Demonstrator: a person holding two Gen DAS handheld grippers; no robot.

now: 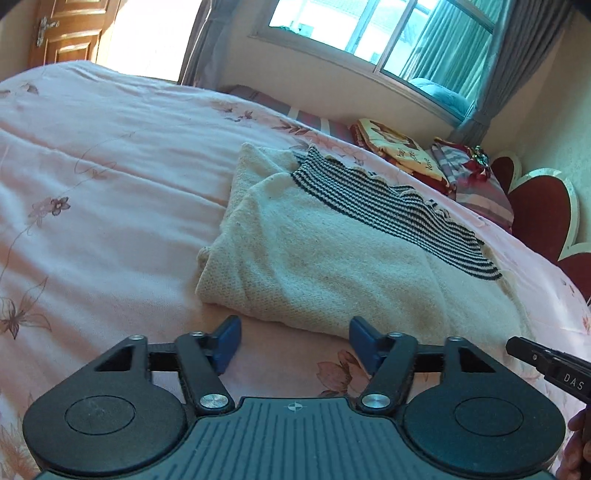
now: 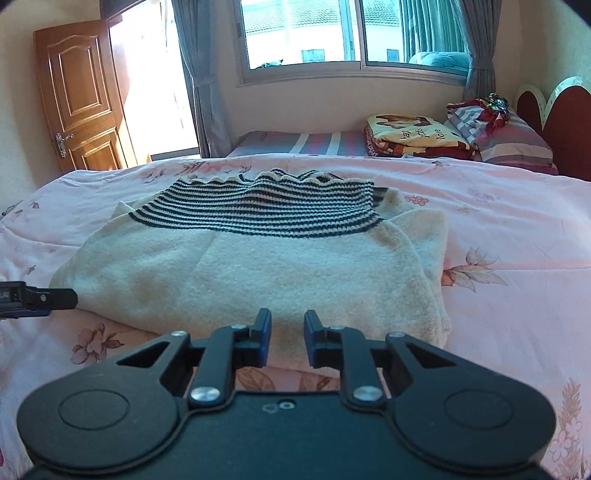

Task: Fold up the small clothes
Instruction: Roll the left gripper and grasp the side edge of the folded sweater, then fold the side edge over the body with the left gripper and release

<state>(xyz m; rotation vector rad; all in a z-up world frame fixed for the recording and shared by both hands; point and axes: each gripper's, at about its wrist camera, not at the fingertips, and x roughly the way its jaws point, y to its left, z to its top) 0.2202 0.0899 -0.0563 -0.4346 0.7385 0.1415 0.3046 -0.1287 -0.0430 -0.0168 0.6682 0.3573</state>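
A cream knitted sweater (image 1: 314, 258) (image 2: 258, 266) with a black-and-white striped band (image 1: 388, 206) (image 2: 258, 210) lies partly folded on the pink floral quilt (image 1: 110, 166) (image 2: 517, 240). My left gripper (image 1: 295, 328) stands open just short of the sweater's near edge, with only quilt between its blue pads. It shows at the left of the right wrist view as a black tip (image 2: 48, 297) beside the sweater's corner. My right gripper (image 2: 288, 319) has its jaws a narrow gap apart at the sweater's near hem, and I see no cloth pinched. Its arm (image 1: 546, 363) shows at the right of the left wrist view.
A folded yellow-and-red blanket (image 2: 410, 134) and striped pillows (image 2: 509, 136) lie at the far side by a red heart-shaped headboard (image 2: 554, 122). Beyond the bed are a window (image 2: 332, 33) with grey curtains and a wooden door (image 2: 81, 96).
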